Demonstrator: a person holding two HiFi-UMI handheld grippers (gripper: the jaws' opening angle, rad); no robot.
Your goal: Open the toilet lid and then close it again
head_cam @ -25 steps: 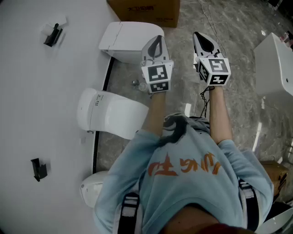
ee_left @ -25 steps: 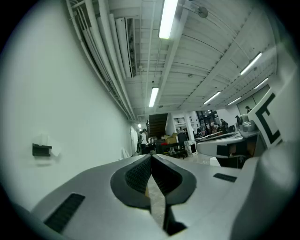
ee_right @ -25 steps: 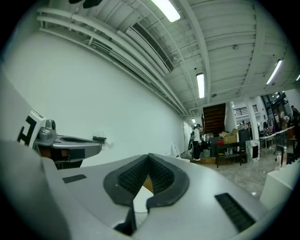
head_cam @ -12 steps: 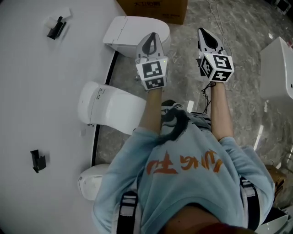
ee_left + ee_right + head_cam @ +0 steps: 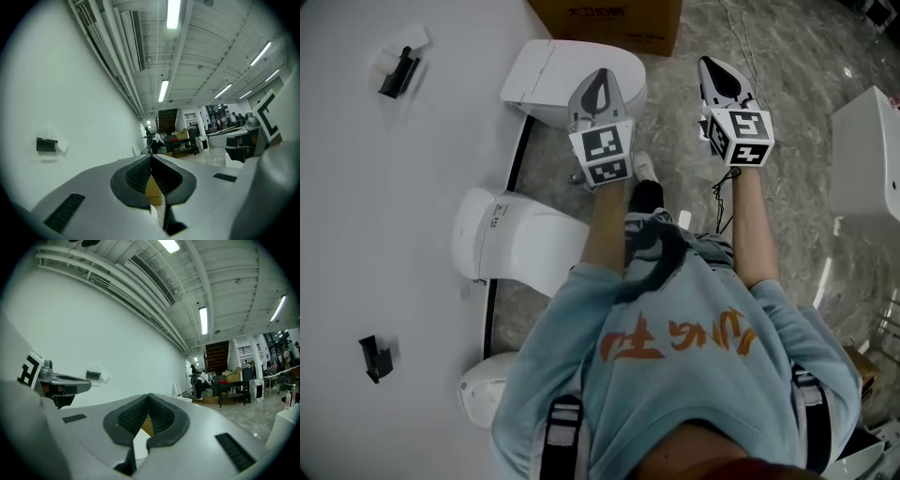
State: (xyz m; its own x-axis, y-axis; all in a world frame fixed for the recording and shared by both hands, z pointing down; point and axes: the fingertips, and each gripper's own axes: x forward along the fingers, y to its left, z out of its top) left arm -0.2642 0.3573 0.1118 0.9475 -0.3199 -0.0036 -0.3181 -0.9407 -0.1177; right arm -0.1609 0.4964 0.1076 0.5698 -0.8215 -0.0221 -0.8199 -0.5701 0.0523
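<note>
Head view: I count three toilets along the wall: far toilet [image 5: 546, 80], middle toilet [image 5: 520, 234] and near toilet [image 5: 483, 389]. Two grippers hang level above the floor, the left gripper [image 5: 600, 80] near the far toilet and the right gripper [image 5: 717, 70] apart from it, touching nothing. I judge this the approach; next, a tip must get under the closed lid [image 5: 634, 73].

Left gripper view: jaws together, empty.

Right gripper view: jaws together, empty.

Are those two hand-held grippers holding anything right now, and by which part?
Nothing is held. The left hand-held gripper and the right hand-held gripper both have jaws shut together with nothing between them.
</note>
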